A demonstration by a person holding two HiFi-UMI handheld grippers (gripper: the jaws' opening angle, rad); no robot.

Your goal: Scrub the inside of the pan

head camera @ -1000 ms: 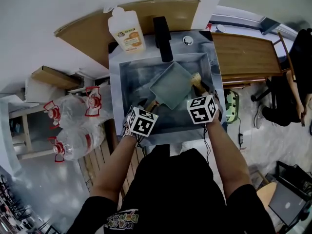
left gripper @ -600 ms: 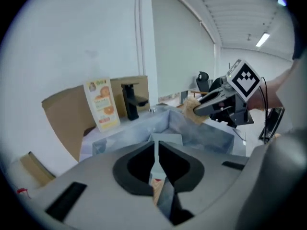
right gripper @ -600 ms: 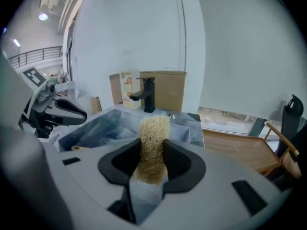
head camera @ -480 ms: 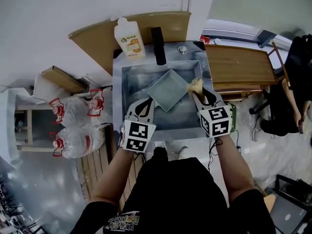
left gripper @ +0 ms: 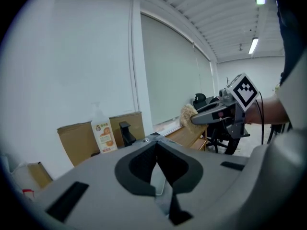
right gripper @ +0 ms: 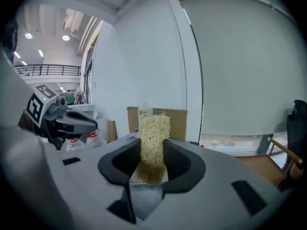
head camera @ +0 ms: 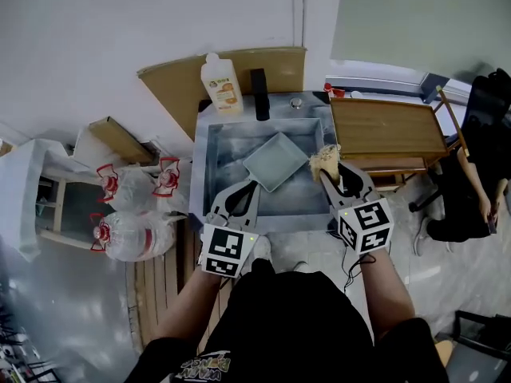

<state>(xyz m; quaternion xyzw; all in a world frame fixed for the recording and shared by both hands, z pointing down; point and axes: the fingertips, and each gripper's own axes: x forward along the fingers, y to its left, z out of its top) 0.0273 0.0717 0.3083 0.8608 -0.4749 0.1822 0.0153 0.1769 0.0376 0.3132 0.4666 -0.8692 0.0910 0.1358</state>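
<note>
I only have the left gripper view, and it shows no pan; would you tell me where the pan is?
Observer: In the head view the pan lies in the sink. Seen from above, its near corner is by the tips of the shut left tool.
Operator: Thank you. Is anything in it?
Observer: Its inside looks bare, as far as the head view shows.
Operator: How is the scrubber held?
Observer: The right tool is clamped on the lower part of the scrubber; the rest sticks out past the pads.
</note>
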